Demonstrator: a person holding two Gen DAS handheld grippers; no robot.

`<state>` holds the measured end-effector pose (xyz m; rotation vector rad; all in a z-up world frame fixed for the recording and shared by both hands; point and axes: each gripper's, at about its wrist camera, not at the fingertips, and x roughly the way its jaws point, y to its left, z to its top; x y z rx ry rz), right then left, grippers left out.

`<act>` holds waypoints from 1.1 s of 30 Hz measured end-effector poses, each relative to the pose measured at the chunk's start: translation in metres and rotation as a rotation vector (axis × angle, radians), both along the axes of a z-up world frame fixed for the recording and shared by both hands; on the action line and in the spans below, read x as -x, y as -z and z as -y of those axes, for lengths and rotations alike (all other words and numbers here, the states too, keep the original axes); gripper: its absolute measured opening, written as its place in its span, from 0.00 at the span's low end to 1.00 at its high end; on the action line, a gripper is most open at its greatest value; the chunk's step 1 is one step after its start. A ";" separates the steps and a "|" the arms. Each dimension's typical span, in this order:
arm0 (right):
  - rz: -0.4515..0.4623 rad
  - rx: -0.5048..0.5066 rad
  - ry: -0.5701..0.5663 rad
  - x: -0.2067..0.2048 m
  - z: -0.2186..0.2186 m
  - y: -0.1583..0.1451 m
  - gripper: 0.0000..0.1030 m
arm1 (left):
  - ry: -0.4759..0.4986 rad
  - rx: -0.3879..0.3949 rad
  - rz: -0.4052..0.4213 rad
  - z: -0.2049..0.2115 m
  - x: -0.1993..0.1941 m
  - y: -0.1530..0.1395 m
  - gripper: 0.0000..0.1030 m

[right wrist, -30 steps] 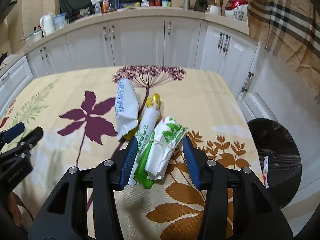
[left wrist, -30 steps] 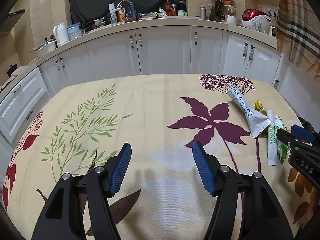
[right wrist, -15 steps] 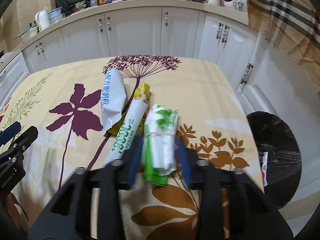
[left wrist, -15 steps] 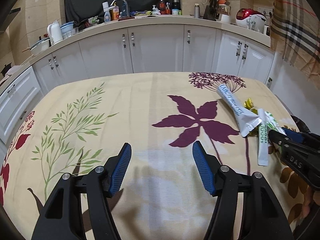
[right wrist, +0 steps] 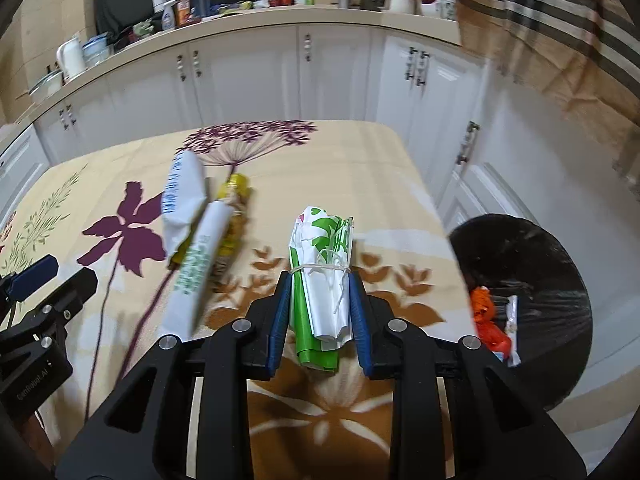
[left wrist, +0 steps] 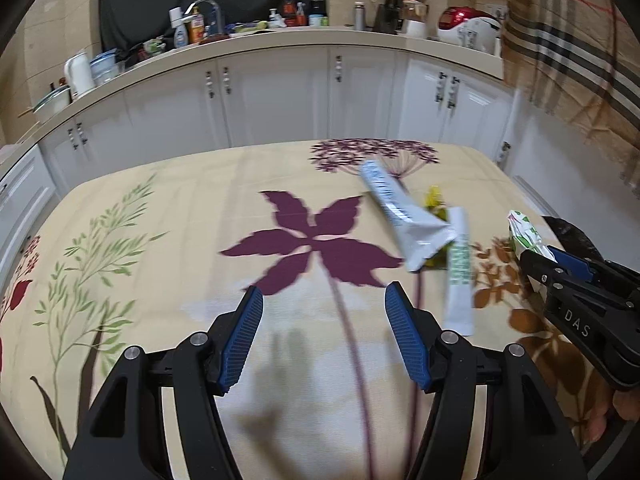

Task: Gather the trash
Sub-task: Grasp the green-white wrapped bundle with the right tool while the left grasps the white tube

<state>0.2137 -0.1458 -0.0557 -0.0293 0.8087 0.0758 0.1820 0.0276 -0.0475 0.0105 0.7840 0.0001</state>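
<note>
**Bundle gripped, bin to the right**

Left wrist view: my left gripper (left wrist: 322, 332) stands half open and empty over the tablecloth (left wrist: 168, 216); remaining wrappers (left wrist: 404, 216) lie far right.

Right wrist view: my right gripper (right wrist: 320, 312) has just closed on the green-and-white bundle (right wrist: 322, 276), long axis along the fingers. The black bin (right wrist: 532, 280) sits right.

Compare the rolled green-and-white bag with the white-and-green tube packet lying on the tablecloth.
The rolled green-and-white bag is thick, tied with string, and clamped between the right hand-held gripper pads. The white-and-green tube packet is slim, untied, and lies loose on the tablecloth among other wrappers. Both are white with green print and lie lengthwise away from the camera.
</note>
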 end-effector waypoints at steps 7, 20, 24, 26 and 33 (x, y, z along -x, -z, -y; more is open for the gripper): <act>0.005 -0.018 0.035 0.005 0.024 0.000 0.27 | 0.060 0.009 -0.015 0.036 -0.009 0.005 0.60; 0.009 -0.056 0.057 0.007 0.049 0.001 0.27 | 0.108 -0.015 -0.059 0.068 -0.031 0.015 0.58; 0.010 -0.060 0.054 0.008 0.051 0.001 0.27 | 0.130 -0.011 -0.090 0.072 -0.034 0.020 0.33; 0.011 -0.063 0.053 0.009 0.051 0.001 0.27 | 0.141 -0.013 -0.097 0.074 -0.033 0.021 0.24; 0.015 -0.057 0.056 0.010 0.051 0.000 0.27 | 0.157 -0.004 -0.074 0.074 -0.026 0.018 0.18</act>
